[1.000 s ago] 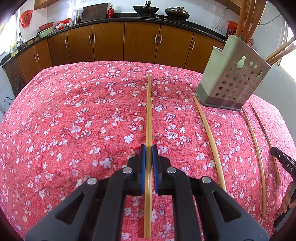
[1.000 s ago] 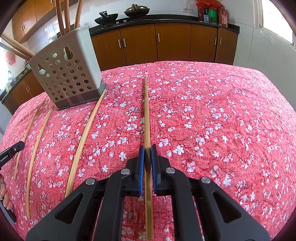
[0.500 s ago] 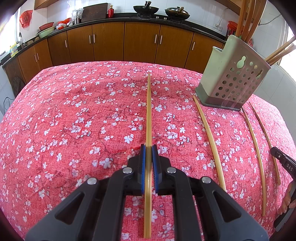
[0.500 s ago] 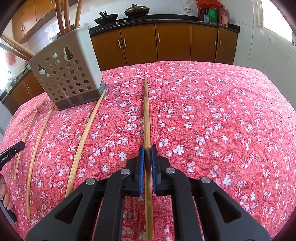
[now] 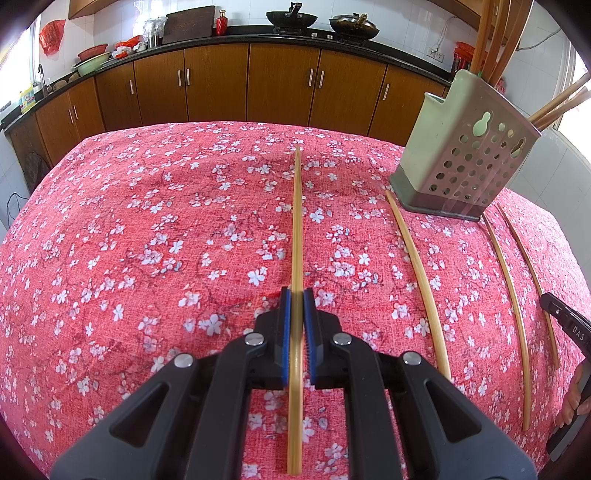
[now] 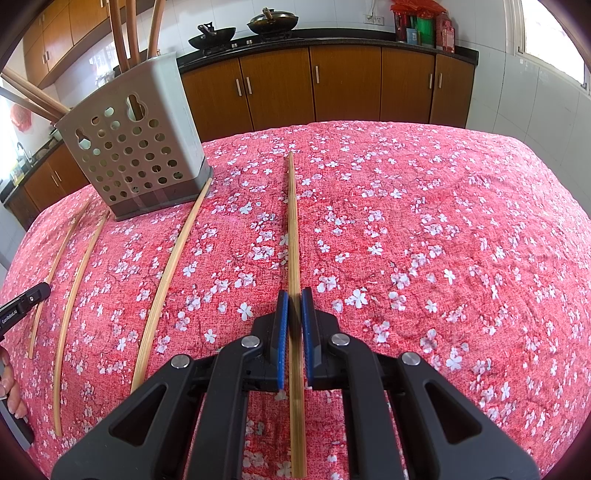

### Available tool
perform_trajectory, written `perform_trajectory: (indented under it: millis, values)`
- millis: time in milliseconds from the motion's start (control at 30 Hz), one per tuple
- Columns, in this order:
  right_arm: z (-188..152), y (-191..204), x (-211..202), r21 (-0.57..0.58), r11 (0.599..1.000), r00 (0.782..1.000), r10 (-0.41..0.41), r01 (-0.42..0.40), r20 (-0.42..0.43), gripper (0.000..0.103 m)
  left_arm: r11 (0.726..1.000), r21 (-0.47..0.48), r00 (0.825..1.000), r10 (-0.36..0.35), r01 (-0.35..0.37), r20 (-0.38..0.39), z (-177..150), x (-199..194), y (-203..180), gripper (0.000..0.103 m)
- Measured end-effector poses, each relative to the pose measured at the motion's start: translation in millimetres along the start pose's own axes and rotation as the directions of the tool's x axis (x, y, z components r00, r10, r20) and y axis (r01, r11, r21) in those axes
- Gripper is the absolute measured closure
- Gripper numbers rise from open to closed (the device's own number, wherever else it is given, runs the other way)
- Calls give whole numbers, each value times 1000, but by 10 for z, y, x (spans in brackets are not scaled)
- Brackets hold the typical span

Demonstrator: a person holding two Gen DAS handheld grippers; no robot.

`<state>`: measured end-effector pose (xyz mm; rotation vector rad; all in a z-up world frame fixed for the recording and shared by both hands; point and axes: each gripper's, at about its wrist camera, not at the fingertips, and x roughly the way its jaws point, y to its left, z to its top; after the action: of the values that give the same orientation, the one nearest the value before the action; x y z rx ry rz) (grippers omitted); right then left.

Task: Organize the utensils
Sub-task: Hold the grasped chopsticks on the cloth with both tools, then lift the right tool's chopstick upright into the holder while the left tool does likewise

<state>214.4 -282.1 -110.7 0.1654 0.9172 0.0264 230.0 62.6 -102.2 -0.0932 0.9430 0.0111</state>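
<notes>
A red flowered cloth (image 5: 147, 229) covers the surface. On it stands the perforated holder (image 5: 467, 166), upright, with wooden sticks (image 5: 491, 33) rising from it. Three loose chopsticks lie flat beside its base: one (image 5: 417, 266) touches it. Left of the holder, the left claw (image 5: 296, 332) is clamped on a chopstick (image 5: 297, 221); right of it, the right claw (image 6: 294, 328) likewise pinches another chopstick (image 6: 293, 229).
</notes>
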Motion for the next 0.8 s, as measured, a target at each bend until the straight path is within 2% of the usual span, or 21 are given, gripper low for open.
perform_trajectory:
  millis: [333,467,700,800]
  values:
    - [-3,1,-6,3,1000,1000,2,-2,1,94,1000,-4,1000,-4,4,0,-5,-15,-3,92]
    - [-40,25,-42,-7,1000,1000,-2,2,0,94,998,47,999,34,-34,-2,-83,-95,-82,92]
    - [-129,12,-134,6,1000,1000,23,-23,-1,95,997,56,999,46,-45,-3,-226,-229,-59,93]
    - [-128,31,-169,-7,1000,1000,5,-5,2,95,995,81,998,66,-65,-7,-248,-267,-80,94]
